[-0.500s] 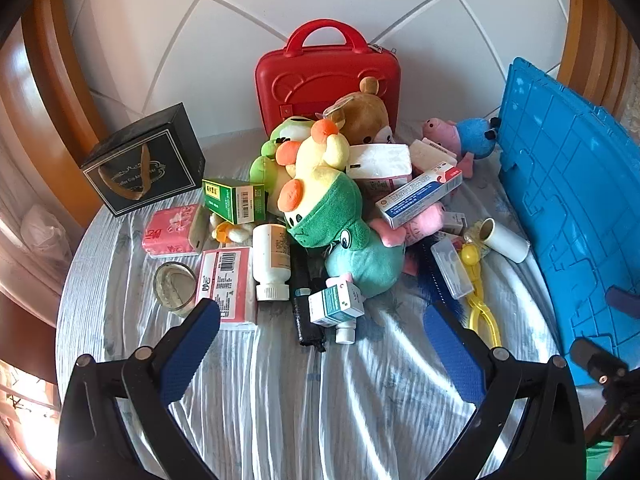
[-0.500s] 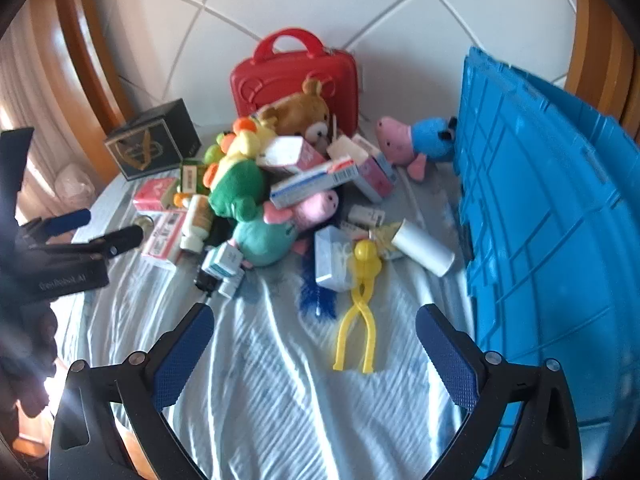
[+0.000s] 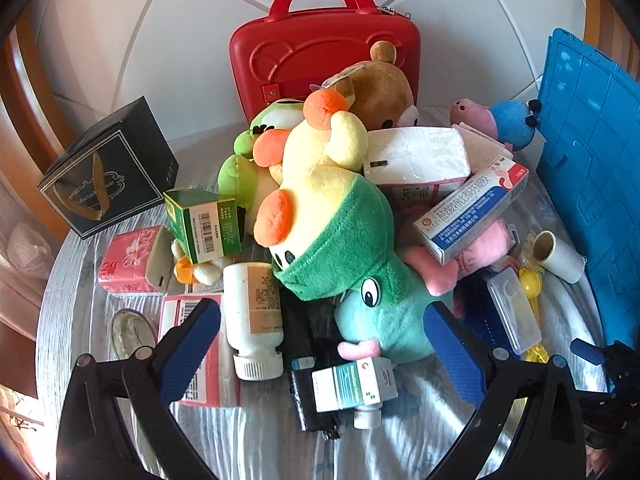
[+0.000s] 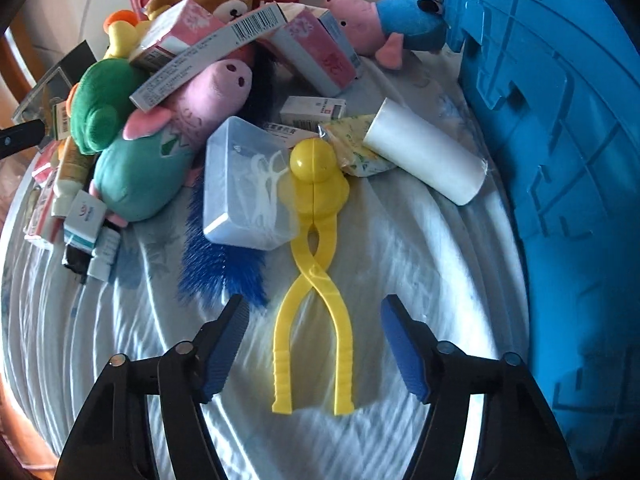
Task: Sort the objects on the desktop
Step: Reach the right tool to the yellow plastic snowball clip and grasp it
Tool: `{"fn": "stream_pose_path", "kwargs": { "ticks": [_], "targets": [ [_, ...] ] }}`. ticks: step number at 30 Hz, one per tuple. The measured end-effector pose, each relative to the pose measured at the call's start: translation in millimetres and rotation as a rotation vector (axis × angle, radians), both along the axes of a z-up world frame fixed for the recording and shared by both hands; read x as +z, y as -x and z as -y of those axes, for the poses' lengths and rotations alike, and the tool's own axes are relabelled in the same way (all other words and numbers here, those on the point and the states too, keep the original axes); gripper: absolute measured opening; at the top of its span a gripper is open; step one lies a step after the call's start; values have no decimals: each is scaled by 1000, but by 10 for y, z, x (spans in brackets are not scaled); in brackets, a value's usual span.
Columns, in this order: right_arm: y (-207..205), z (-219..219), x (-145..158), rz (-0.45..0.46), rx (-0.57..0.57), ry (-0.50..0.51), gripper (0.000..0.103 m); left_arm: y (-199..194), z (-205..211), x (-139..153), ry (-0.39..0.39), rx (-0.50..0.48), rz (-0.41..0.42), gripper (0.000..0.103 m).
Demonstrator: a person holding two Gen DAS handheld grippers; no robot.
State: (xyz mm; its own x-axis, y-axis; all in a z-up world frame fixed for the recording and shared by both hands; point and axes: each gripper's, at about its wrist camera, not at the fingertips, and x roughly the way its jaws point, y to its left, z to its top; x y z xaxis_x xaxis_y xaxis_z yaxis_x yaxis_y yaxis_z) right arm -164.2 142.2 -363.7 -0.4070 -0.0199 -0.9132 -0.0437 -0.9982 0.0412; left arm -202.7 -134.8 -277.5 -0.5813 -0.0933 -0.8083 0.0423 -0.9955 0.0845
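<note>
Sorting has barely begun: the toy-and-box pile [image 3: 340, 216] sits unsorted on the table [image 4: 400, 280], left gripper [image 3: 320, 344] and right gripper [image 4: 314, 344] fingers spread, empty.

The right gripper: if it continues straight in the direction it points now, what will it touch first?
Most likely the yellow tongs. Their two handles lie on the cloth directly between the open fingers of the right gripper, not yet touched. Depth is hard to judge in this view.

Both my wrist cams tilt steeply down at the bench pile: left close over the white bottle [image 3: 252, 316], right close over the yellow tongs [image 4: 314, 280]; shared: teal plush [image 3: 384, 320].
</note>
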Motion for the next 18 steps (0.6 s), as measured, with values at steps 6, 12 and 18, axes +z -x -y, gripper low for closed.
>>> {"fn": "stream_pose_path", "kwargs": {
  "ticks": [6,12,18],
  "targets": [
    [335,20,-286,42,18,-28,64,273,77,-83,8,16,-2,103],
    [494,34,-412,43,14,-49,60,443,126,-183,12,30,2,103],
    [656,35,-411,15,25,-43,60,619,67,-228,2,0,-5,103]
  ]
}}
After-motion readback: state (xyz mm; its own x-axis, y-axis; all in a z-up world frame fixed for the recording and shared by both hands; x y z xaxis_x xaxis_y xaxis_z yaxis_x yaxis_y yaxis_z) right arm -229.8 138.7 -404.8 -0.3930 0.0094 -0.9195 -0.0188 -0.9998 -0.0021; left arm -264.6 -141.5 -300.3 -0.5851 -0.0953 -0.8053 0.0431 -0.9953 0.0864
